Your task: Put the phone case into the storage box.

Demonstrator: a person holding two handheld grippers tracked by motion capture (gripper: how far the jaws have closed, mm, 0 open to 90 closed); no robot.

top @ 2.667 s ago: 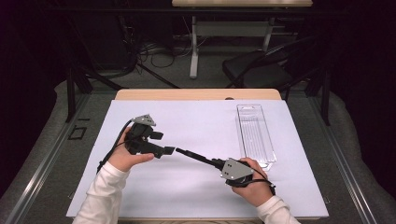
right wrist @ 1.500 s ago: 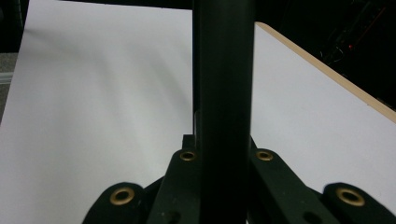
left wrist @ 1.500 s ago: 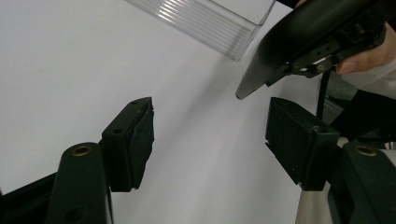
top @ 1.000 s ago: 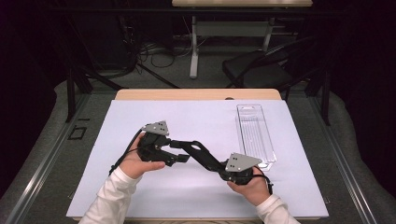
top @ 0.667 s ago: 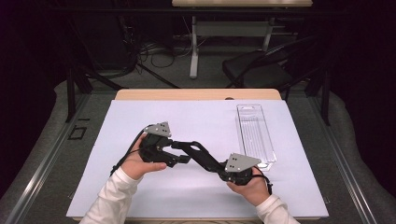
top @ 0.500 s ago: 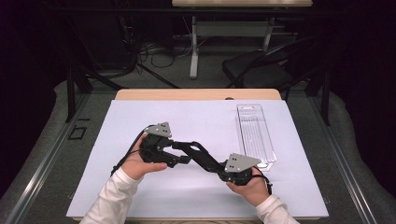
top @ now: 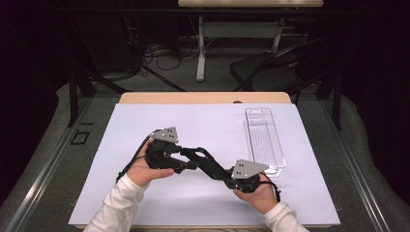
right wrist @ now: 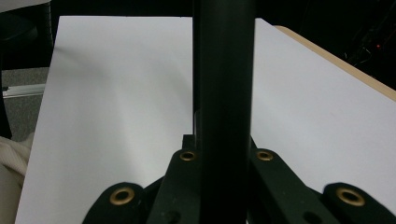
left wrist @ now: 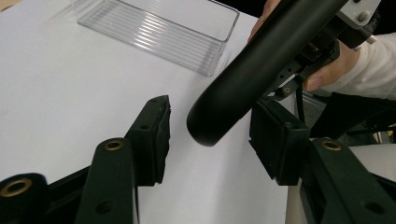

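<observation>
High view: handover over white worktop (top: 145, 125). Right tongs (top: 220, 170) clamp black rod (top: 203, 157); its rounded free end (left wrist: 210, 126) sits between left tongs' (left wrist: 210, 135) pads (left wrist: 156, 135), which have just been closing, not yet touching. Clear tray (top: 263, 140) lies apart. Advice: centre rod, close fully before right releases.

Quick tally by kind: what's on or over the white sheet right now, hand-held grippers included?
Hand-held gripper: 2, the left hand-held gripper and the right hand-held gripper
Black cylindrical rod: 1, held in the right one, its rounded end between the left one's pads without touching them
Clear plastic tray: 1
Total: 4
</observation>
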